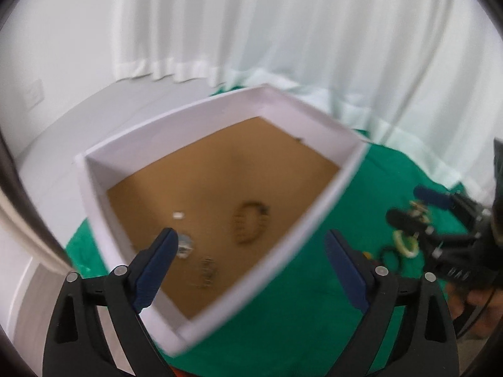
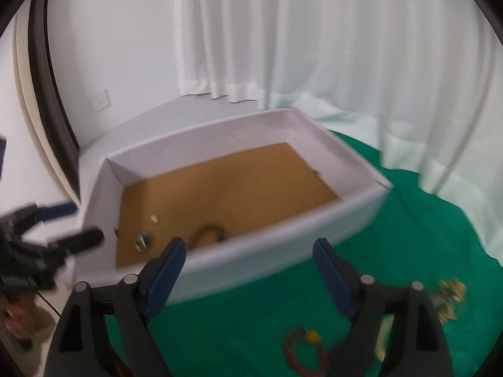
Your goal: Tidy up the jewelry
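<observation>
**Small, Light Pieces Wait Beside a Part-Filled Box**

White curtains (image 2: 283,47) hang across the back of both views, and a green cloth (image 2: 408,235) covers the work surface below them.

At the far left of the right wrist view the left gripper (image 2: 67,224) hangs with its fingers spread and nothing between them, just outside the left wall of the white box (image 2: 283,245). Through the middle of both views the box sits on the cloth, its brown floor carrying a dark beaded bracelet (image 1: 250,223), a small white piece (image 1: 178,215) and some silvery bits (image 1: 185,246) too blurred to name.

Lower right in the right wrist view, loose pieces lie on the cloth: a red corded loop (image 2: 301,350) with a yellow bead, a pale bangle (image 2: 385,336) partly hidden behind a finger, and a gold tangle (image 2: 449,298). The right gripper (image 2: 248,270) hovers over the cloth near the box's front wall, fingers spread, holding nothing.

All of it looks light (nothing here should strain a grip). The cord and gold tangle are likely limp and may slip or snag the cloth, so pinching a bunched section seems best. The bangle appears rigid and smooth; gripping across its rim should hold.
</observation>
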A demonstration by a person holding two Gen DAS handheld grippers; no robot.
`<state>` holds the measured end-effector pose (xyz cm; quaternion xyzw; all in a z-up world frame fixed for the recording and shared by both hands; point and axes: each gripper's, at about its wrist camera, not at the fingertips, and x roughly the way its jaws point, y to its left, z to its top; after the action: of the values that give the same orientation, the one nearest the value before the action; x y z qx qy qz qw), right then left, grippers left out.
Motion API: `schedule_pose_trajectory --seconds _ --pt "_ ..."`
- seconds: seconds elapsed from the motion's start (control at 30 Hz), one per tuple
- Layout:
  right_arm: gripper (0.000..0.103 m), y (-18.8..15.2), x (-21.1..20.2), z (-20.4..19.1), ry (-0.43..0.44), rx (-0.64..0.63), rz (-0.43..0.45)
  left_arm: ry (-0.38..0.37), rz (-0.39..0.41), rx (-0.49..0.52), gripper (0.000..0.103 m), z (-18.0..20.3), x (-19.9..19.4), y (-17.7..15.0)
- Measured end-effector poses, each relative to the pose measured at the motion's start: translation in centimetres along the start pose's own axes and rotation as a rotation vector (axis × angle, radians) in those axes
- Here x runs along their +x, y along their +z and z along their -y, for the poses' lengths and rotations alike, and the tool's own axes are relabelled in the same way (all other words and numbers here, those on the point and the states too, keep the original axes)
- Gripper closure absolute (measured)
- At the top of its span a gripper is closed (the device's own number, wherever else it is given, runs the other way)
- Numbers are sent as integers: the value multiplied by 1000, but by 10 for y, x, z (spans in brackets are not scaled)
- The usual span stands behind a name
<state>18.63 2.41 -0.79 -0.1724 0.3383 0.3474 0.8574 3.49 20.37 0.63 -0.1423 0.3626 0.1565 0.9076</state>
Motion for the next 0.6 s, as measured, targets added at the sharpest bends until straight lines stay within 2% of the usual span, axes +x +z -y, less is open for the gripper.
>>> schedule_pose_trajectory --seconds 0.2,0.3,0.43,0.6 --pt "14 -73 -51 44 -137 72 -25 -101 49 132 3 74 -14 -17" --pt "14 -111 -76 60 -205 127 -38 -158 27 185 3 103 -9 -30" --pt "14 -156 -105 75 -285 210 -55 -214 -39 234 3 134 1 -48" --pt "14 -200 -122 97 -394 292 -91 -218 -80 300 3 153 6 -69"
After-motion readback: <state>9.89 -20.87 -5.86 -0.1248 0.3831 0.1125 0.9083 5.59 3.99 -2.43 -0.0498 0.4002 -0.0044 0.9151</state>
